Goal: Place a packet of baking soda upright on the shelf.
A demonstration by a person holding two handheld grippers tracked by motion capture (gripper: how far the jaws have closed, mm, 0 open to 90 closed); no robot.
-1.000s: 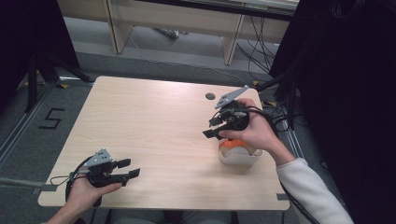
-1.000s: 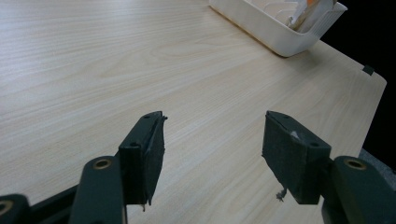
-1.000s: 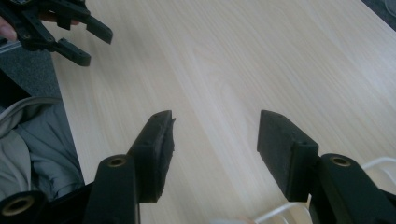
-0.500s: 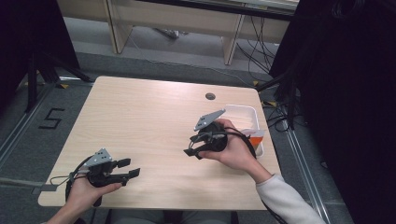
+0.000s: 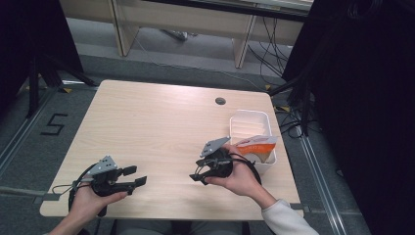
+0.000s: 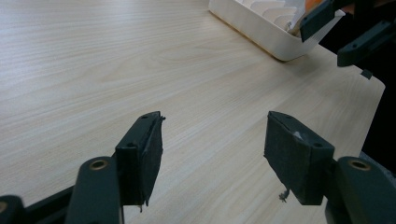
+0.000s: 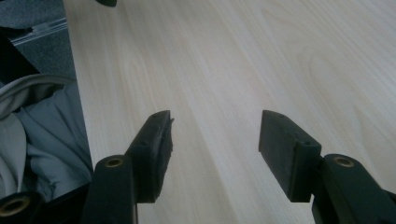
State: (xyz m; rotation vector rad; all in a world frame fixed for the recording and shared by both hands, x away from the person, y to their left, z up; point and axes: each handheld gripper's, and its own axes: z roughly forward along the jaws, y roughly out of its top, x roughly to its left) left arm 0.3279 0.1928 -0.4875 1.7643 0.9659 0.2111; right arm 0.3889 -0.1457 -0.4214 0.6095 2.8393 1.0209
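**Mia:** Moving back, that is what the right tool (image 5: 195, 177) has done. A second ago it was up over the white tub (image 5: 250, 123), and now it sits low over the worktop (image 5: 156, 122), closer to the person.

**Ben:** Is it holding anything?

**Mia:** No. In the right gripper view its two black jaws stand wide apart, and between them is bare wood.

**Ben:** Where is the orange packet (image 5: 257, 145) now?

**Mia:** It is in the white tub. It leans in the near end of the tub, with its top poking up over the rim. The tub stands close to the right edge of the worktop, just beside the right hand (image 5: 241, 177).

**Ben:** Does the tool touch the packet?

**Mia:** No, the tool points away from the tub, toward the left.

**Ben:** What about the left tool (image 5: 134, 177)?

**Mia:** It has stayed in the same place, near the front left corner. Its jaws are wide apart too, with nothing between them. The left hand (image 5: 90, 199) holds it low over the wood.

**Ben:** Can the left tool see the tub?

**Mia:** Yes. In the left gripper view the tub (image 6: 261, 28) is far off at the top, and the other tool's black jaws show beside it.

**Ben:** Anything else on the wood?

**Mia:** A small round dark hole (image 5: 220, 101), near the far edge, behind the tub.
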